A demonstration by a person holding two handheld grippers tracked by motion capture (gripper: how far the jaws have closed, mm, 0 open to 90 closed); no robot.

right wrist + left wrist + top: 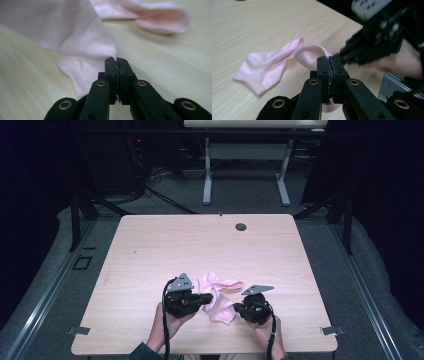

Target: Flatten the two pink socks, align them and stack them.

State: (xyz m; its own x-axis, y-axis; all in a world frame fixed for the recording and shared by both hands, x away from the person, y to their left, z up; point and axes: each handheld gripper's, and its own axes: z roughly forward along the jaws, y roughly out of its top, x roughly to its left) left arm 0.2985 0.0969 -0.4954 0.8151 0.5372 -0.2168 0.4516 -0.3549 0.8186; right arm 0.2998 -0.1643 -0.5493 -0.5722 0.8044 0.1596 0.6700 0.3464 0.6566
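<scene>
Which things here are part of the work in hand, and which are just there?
In the job:
pink sock
left gripper, shut on the sock
right gripper, shut on the sock

Just there:
round hole in the table
second table behind

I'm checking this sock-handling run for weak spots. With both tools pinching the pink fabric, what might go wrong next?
Both grips look thin: the right tool holds the lifted sock by a small fold at its very tips, so it may slip out. The left tool also pinches just an edge. Pulling could drag the second sock, which appears to touch the first.
</scene>
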